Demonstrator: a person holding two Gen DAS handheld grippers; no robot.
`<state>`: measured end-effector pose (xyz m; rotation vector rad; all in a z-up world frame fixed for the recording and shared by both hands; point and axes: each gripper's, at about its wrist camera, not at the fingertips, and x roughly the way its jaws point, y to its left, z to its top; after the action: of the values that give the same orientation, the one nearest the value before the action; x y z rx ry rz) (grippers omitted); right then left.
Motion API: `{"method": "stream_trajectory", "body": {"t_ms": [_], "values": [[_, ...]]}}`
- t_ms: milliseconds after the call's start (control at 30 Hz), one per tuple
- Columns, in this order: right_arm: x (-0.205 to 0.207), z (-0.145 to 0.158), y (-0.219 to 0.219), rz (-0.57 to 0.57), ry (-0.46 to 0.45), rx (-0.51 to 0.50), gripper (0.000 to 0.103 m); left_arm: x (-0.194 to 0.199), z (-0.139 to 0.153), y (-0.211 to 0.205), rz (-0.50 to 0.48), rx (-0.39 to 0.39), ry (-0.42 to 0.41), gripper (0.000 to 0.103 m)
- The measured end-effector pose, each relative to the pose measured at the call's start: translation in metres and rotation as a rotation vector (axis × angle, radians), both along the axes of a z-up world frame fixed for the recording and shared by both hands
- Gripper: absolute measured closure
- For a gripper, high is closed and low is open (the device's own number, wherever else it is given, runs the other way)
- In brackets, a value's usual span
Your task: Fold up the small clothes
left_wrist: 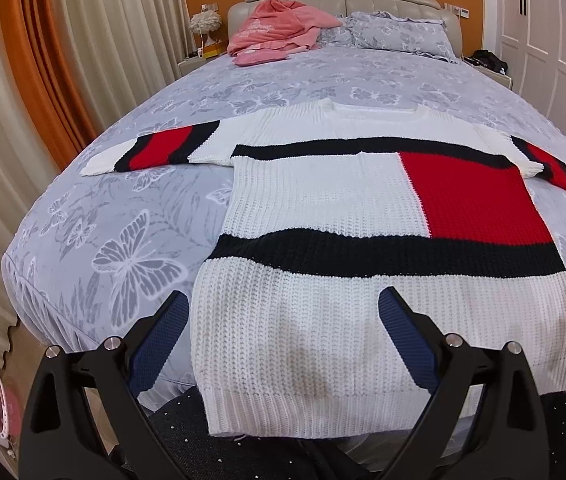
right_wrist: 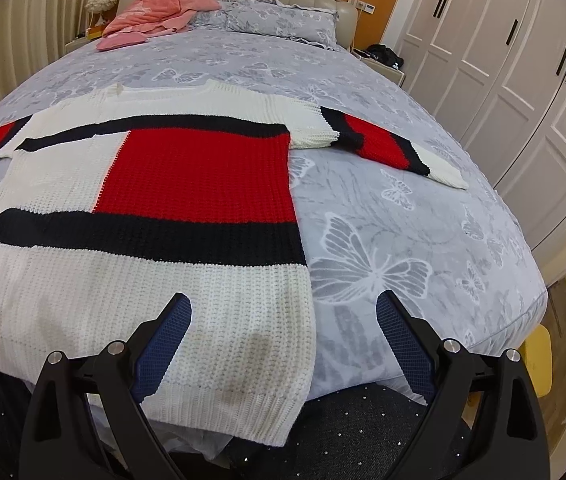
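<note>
Fingers on your left gripper (left_wrist: 283, 312) are spread wide, pinching nothing, straddling the left hem corner of the knit sweater (left_wrist: 323, 208). Your right gripper (right_wrist: 283, 316) is spread too, empty, over the sweater's right hem corner; its left pad (right_wrist: 163, 340) sits above the knit, the other above bare bedspread (right_wrist: 403, 220). Sweater lies flat w/ sleeves out, hem hanging over the foot edge of the bed. Plenty of open bedspread on both sides of the sweater. Pink garment (left_wrist: 275, 28) and pillows (left_wrist: 399, 32) sit well beyond its collar, near the headboard. No readable labels or writing.
</note>
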<state>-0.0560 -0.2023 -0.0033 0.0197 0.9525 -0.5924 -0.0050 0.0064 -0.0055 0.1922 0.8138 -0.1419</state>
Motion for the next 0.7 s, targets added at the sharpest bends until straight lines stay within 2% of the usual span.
{"method": "stream_trajectory", "body": {"t_ms": [700], "values": [[0.0001,-0.0009,0.0038,0.007,-0.003,-0.007,0.011,-0.0002,-0.0021,-0.0004,0.003,0.002,0.002,0.009]]}}
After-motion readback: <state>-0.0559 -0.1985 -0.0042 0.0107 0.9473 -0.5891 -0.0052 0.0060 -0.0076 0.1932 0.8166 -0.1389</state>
